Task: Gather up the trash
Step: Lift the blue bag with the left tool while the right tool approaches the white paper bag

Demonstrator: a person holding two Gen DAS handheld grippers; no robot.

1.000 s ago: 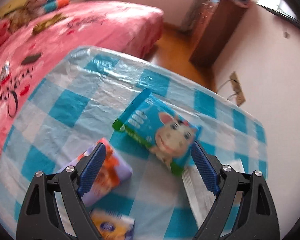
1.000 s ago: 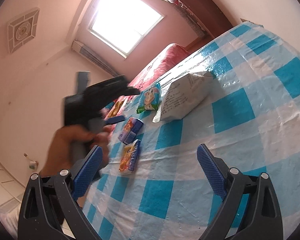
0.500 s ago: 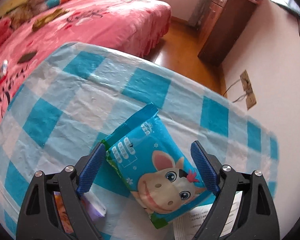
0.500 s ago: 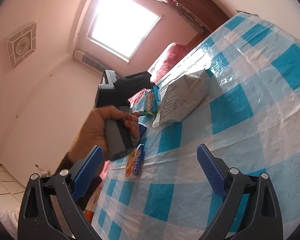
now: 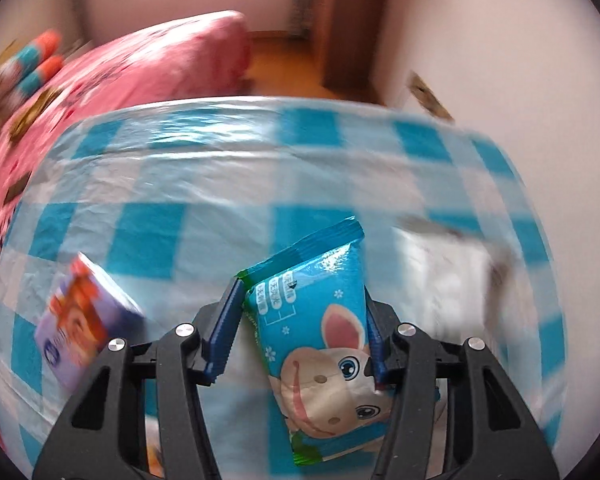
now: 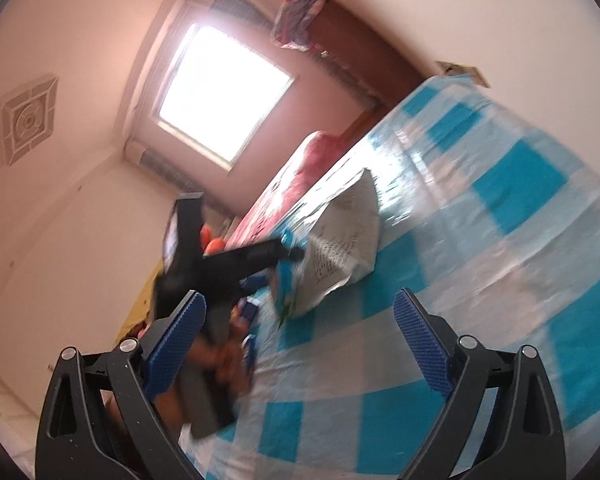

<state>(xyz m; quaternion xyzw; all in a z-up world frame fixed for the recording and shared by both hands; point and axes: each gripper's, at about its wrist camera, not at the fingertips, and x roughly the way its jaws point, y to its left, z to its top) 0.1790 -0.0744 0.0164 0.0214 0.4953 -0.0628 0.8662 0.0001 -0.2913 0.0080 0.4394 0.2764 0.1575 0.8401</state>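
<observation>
The left gripper [image 5: 300, 328] is pointing down at the counter [image 5: 204, 184], which is wearing a blue-and-white checked plastic cover, and its blue fingers [image 5: 224, 332] have just been closing in on the blue snack packet [image 5: 320, 344] with the cartoon cow printed on it. The packet is sitting between them: the right-hand finger is lying against the packet's edge, the left-hand one is touching its upper corner, and the wrapper is starting to bunch between the two, so the gripper is pinching the packet.

Taking that cow packet as the mark: a white bag [image 5: 444, 280] with small dark print is lying just beside it on the wall side, and a purple-and-orange carton [image 5: 80, 336] is lying near it on the bed side, tilted on the cover. Beyond the packet, past the counter's far edge, a bed [image 5: 148, 68] with a pink spread is standing, with a dark wooden cabinet [image 5: 340, 20] by the wall.

From the other side, the right gripper [image 6: 300, 344] is hovering over the counter with its fingers standing wide apart and holding nothing. Through them the left gripper [image 6: 256, 258] is showing as a black, blurred shape with its tips at the cow packet [image 6: 286, 284], right against the white bag [image 6: 340, 240].
</observation>
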